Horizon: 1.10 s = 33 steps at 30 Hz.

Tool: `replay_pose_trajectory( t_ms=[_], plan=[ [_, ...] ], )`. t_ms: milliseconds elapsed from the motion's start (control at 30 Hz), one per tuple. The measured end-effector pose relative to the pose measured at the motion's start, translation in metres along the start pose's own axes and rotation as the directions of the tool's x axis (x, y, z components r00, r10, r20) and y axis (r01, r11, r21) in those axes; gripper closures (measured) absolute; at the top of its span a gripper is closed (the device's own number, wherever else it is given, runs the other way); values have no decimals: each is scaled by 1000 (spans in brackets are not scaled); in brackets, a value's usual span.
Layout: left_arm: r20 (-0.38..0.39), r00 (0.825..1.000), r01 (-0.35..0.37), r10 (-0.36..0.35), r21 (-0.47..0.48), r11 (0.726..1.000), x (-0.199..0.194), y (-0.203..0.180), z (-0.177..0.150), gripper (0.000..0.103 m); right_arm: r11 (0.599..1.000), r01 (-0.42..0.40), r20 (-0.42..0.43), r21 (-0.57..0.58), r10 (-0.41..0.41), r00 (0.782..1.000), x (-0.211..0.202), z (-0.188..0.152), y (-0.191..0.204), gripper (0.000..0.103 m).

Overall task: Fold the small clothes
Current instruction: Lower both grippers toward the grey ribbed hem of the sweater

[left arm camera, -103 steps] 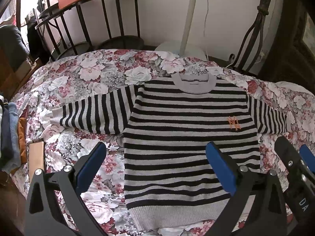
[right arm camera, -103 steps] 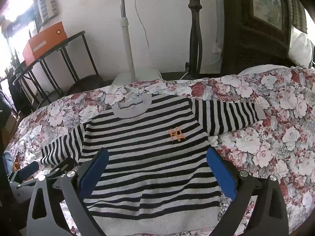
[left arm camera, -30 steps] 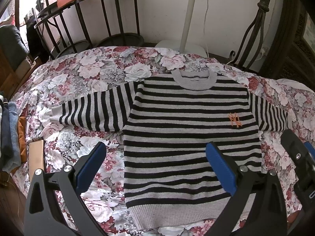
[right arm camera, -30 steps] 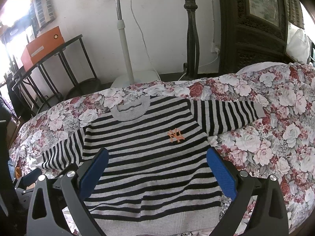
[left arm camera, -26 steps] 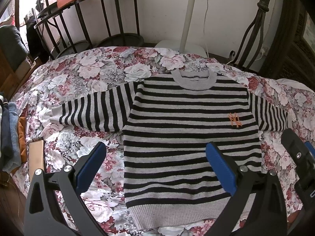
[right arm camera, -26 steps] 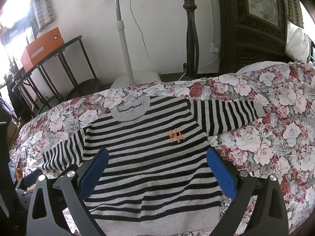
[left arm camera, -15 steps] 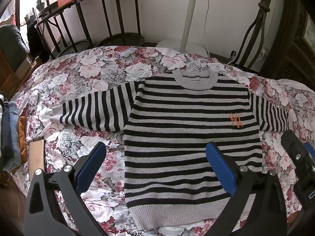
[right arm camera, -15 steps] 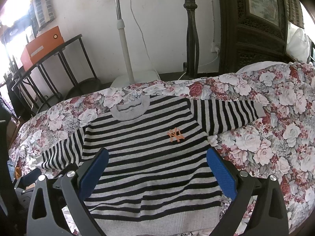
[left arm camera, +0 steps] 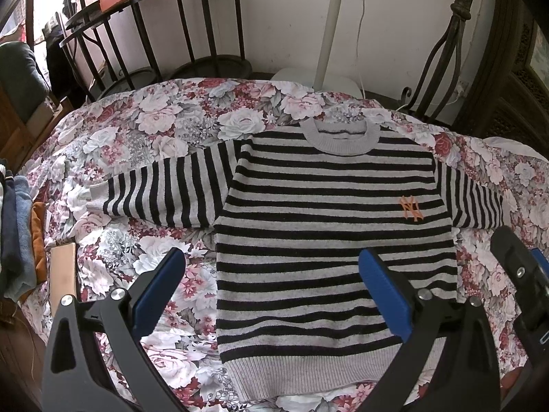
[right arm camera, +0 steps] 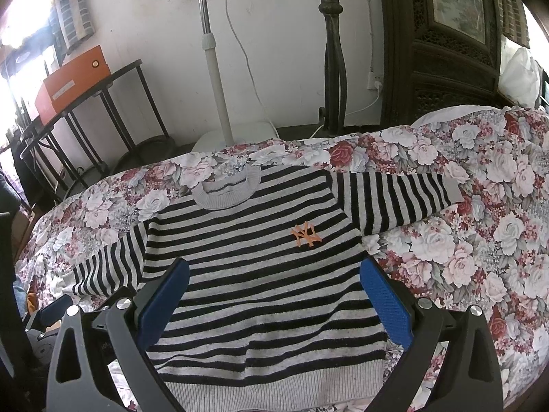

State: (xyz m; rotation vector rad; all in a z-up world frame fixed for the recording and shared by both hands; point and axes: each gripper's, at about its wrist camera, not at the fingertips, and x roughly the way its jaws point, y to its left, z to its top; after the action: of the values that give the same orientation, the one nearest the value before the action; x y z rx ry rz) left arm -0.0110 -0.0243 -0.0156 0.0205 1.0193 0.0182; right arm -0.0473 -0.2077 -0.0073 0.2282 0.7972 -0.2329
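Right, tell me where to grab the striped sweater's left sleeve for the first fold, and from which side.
Take the sleeve at its grey cuff, coming in from the outer left with the left gripper, jaws open. The sleeve lies flat and stretched straight out from the sweater over the floral bedspread, so the cuff is a free end that should lift and swing across the chest.

Left gripper [left arm camera: 271,283] and right gripper [right arm camera: 274,285]: fingers spread wide, side by side.
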Motion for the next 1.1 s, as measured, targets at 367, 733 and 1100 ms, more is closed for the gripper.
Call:
replay_pose_trajectory(
  t_ms=[367, 733, 1100],
  plan=[
    [-275, 961, 22, -38, -59, 998, 75, 30, -22, 4, 999, 30, -139, -25, -33, 990, 47, -18, -20, 3],
    [-465, 880, 55, -97, -104, 993, 103, 70, -85, 4, 965, -77, -293, 251, 152, 944, 66, -62, -106, 3],
    [-425, 874, 149, -235, -226, 963, 99, 76, -100, 5, 916, -129, -368, 381, 278, 887, 77, -125, -162, 17]
  ],
)
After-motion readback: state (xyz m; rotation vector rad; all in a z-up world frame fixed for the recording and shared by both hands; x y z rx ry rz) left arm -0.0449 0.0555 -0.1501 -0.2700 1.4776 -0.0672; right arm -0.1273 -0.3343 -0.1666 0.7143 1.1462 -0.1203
